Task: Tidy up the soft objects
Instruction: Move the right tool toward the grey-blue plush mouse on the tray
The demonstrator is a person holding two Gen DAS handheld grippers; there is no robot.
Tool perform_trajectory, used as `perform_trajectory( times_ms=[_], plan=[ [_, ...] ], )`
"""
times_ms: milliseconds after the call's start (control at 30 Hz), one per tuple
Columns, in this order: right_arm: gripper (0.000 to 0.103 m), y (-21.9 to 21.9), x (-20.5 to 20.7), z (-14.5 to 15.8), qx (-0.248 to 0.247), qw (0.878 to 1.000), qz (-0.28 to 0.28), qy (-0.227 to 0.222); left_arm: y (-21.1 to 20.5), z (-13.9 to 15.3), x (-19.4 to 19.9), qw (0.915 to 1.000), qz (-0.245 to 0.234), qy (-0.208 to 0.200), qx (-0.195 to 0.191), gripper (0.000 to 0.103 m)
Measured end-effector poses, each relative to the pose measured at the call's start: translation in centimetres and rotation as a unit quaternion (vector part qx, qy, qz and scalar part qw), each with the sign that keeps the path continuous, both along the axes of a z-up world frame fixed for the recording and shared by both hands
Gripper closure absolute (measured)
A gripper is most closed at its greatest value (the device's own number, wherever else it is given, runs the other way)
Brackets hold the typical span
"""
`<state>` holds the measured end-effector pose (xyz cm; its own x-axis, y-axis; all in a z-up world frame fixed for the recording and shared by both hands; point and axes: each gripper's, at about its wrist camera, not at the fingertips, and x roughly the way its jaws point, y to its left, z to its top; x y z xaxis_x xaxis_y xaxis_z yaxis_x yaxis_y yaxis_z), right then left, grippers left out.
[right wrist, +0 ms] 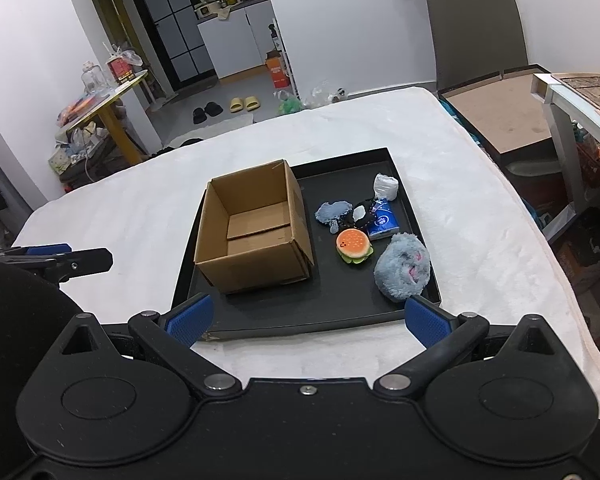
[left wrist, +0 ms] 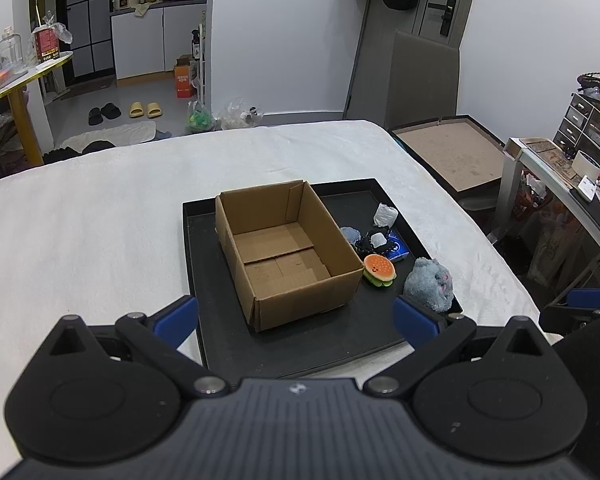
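**Nothing gripped yet; box empty, soft things loose beside it**

Low in each frame, the left gripper (left wrist: 296, 318) and right gripper (right wrist: 308, 318) hang with jaws spread wide, holding nothing. Just beyond, mid-frame, sits one black tray (right wrist: 260, 320) bearing one open cardboard box (right wrist: 256, 232), empty.

To the right of the box lie one burger plush (right wrist: 354, 247), one fluffy blue plush (right wrist: 402, 266), one tissue pack (right wrist: 384, 222), one white wad (right wrist: 386, 187), one flat blue scrap (right wrist: 333, 212) and a dark tangle (right wrist: 362, 216).

Risks, as I judge them: the crowded pile invites grabbing two at once, and a nudge could slide the light box.
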<state>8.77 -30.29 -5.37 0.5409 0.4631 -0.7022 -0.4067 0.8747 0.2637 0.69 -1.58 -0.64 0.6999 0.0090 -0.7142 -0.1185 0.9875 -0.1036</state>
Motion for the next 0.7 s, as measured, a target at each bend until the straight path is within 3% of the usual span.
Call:
perform_trajectory(
  times_ms=[700],
  plan=[
    [0.0, -0.01, 0.43, 0.14, -0.007, 1.0, -0.002, -0.004, -0.25, -0.24, 0.37, 1.0, 0.001, -0.002, -0.006, 0.0]
  ],
)
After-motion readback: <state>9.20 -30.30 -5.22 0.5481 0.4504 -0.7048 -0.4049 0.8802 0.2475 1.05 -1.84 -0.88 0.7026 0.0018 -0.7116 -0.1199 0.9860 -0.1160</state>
